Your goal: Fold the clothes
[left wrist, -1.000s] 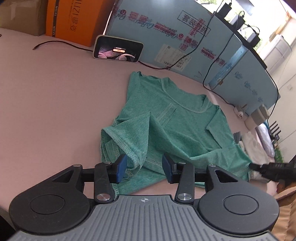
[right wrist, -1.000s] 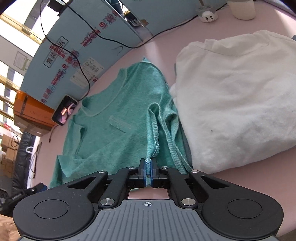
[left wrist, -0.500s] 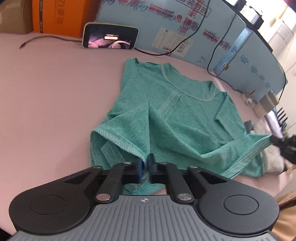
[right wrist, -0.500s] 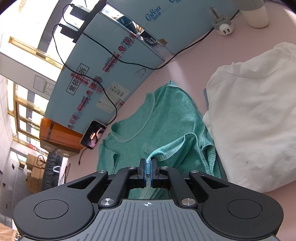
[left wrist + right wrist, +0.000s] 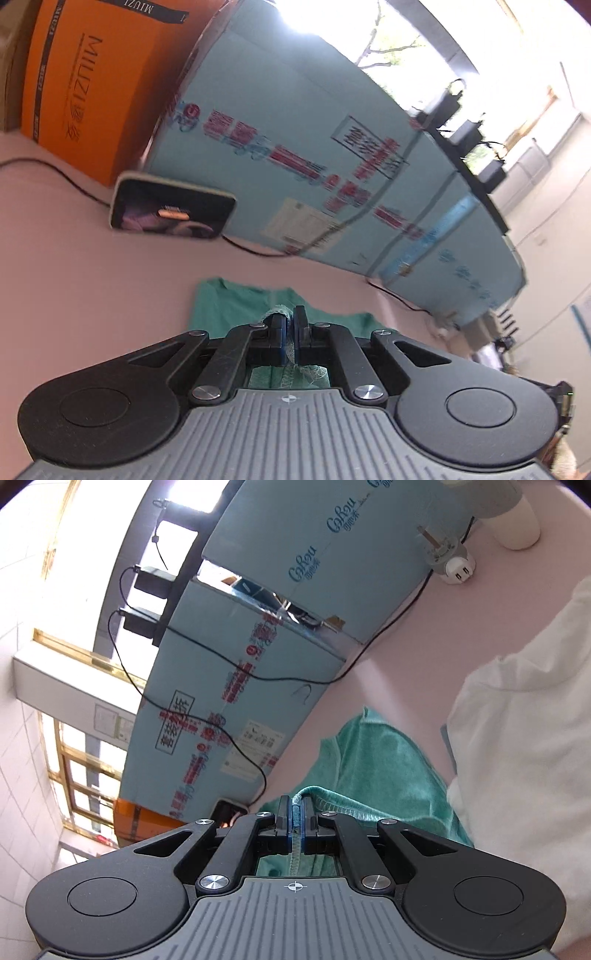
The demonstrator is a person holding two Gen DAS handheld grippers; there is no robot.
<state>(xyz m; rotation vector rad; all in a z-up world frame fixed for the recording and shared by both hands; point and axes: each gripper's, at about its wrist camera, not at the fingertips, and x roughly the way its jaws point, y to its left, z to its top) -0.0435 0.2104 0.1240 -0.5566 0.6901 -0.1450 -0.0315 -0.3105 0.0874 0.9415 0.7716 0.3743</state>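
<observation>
My left claw (image 5: 290, 325), open a second ago, is now clamped on the green shirt's (image 5: 229, 306) hem and lifted, so most of the shirt has dropped below view. My right claw (image 5: 295, 812) keeps its pinch on the other hem corner, raised over the pink table (image 5: 424, 657) beside the white garment (image 5: 524, 738); I judge the bottom-to-collar fold is underway.

One green shirt (image 5: 376, 760), one white garment (image 5: 528, 738), one phone (image 5: 171, 210), one orange box (image 5: 92, 85), one white cup (image 5: 517, 528), one plug adapter (image 5: 452, 559).
</observation>
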